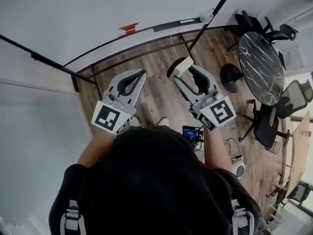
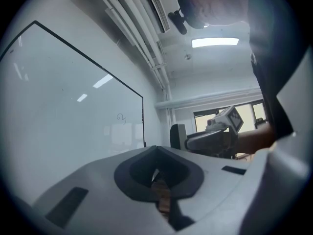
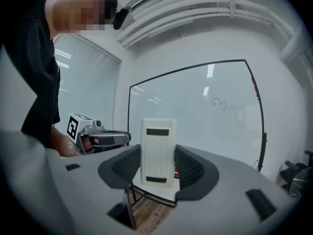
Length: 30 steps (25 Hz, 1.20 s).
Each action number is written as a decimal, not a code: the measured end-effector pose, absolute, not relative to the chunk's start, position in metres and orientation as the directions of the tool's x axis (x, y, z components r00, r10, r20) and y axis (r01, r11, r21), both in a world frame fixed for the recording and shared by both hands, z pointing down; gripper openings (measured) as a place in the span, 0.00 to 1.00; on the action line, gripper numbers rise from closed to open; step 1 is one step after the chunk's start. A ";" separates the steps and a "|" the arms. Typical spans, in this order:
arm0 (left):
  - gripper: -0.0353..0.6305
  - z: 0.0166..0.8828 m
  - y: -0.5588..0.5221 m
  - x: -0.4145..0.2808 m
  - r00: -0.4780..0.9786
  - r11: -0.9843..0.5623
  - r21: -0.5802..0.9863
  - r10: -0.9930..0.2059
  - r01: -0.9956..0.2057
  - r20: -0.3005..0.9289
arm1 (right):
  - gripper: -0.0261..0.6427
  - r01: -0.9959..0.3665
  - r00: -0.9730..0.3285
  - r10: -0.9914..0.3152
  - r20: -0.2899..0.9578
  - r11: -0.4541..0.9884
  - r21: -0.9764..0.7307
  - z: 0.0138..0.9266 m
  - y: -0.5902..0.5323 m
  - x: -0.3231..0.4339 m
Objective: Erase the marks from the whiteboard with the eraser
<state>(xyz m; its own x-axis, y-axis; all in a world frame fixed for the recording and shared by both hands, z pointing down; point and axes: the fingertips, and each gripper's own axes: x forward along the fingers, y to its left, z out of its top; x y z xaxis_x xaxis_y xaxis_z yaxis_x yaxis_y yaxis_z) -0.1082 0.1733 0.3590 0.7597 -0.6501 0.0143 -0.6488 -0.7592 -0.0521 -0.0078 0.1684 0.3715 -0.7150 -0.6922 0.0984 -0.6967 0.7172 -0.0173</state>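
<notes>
**Office whiteboard ahead, eraser gripped, one mark to clear**

Wood floor [image 1: 156,58] runs under a standing whiteboard [image 3: 195,116], with a person facing it and a tool in each hand. The right tool [image 3: 158,166] pinches the eraser [image 3: 158,152] by its two long sides, so its long axis stands upright between the jaws and points toward the board. The left tool [image 2: 157,174] is pressed together with nothing in it, and it sits beside the right one at about the same reach from the board.

One small scribbled mark [image 3: 219,103] shows on the whiteboard. In the right gripper view it lies above and to the right of the eraser, well apart, and the eraser touches nothing on the board. The rest of the board looks clean.

Wiping has probably not begun. The coming move likely calls for the right tool to carry the eraser forward, up and to the right until its face meets the mark.
</notes>
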 end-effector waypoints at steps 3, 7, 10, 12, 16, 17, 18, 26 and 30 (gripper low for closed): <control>0.06 0.358 0.175 -0.095 0.753 -0.752 -0.059 -0.658 -0.656 0.017 | 0.37 -0.687 -0.724 -0.683 0.101 0.726 -0.016 0.373 0.170 0.004; 0.06 0.361 0.173 -0.077 0.738 -0.738 -0.060 -0.674 -0.672 0.026 | 0.37 -0.682 -0.729 -0.678 0.095 0.731 -0.022 0.377 0.170 0.023; 0.06 0.361 0.174 -0.062 0.734 -0.734 -0.058 -0.679 -0.677 0.031 | 0.37 -0.671 -0.740 -0.666 0.093 0.741 -0.029 0.377 0.172 0.037; 0.06 0.361 0.173 -0.055 0.728 -0.729 -0.055 -0.685 -0.683 0.029 | 0.37 -0.662 -0.748 -0.657 0.096 0.749 -0.026 0.378 0.172 0.044; 0.06 0.362 0.171 -0.039 0.718 -0.718 -0.059 -0.696 -0.694 0.028 | 0.37 -0.656 -0.752 -0.651 0.100 0.755 -0.019 0.380 0.171 0.062; 0.06 0.361 0.171 -0.035 0.717 -0.717 -0.058 -0.696 -0.694 0.029 | 0.37 -0.656 -0.753 -0.651 0.100 0.755 -0.022 0.380 0.170 0.066; 0.06 0.361 0.170 -0.031 0.717 -0.718 -0.057 -0.696 -0.694 0.031 | 0.37 -0.656 -0.753 -0.651 0.099 0.755 -0.026 0.381 0.170 0.071; 0.06 0.368 0.157 -0.016 0.722 -0.722 -0.053 -0.691 -0.690 0.032 | 0.37 -0.656 -0.753 -0.651 0.094 0.754 -0.036 0.388 0.155 0.082; 0.06 0.370 0.139 -0.013 0.729 -0.729 -0.052 -0.684 -0.683 0.026 | 0.37 -0.657 -0.752 -0.651 0.102 0.754 -0.031 0.390 0.138 0.083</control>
